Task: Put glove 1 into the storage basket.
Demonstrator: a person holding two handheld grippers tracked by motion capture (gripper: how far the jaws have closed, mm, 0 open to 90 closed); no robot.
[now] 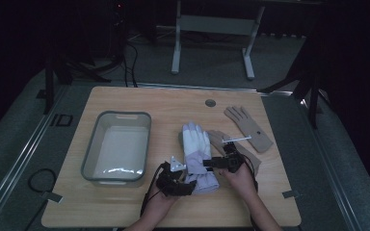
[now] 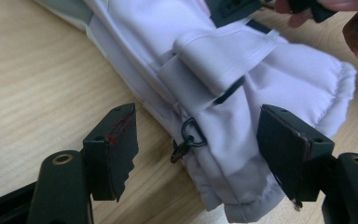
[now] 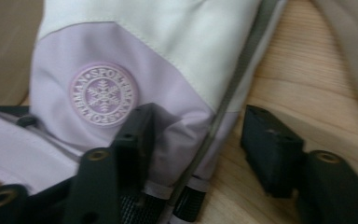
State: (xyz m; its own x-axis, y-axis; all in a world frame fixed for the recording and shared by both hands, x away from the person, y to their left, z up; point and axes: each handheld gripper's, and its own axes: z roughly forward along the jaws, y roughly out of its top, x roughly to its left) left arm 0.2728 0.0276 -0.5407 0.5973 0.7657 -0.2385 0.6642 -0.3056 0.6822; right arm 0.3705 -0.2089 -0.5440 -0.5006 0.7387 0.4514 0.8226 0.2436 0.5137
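At the worktop's (image 1: 125,101) middle, 3 o'clock of the grey tub (image 1: 117,144), lies the lilac ski glove (image 1: 196,156). My left tongs (image 2: 200,154) straddle its cuff, my right tongs (image 3: 200,149) its edge, both unclamped. I should pinch deep, then lift level.

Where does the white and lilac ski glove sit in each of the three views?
High view: the glove lies mid-table, right of the grey tub, cuff toward the person.
Left gripper view: its cuff lies between the jaws.
Right gripper view: it covers the upper left.
Shared landmark: the wooden tabletop.
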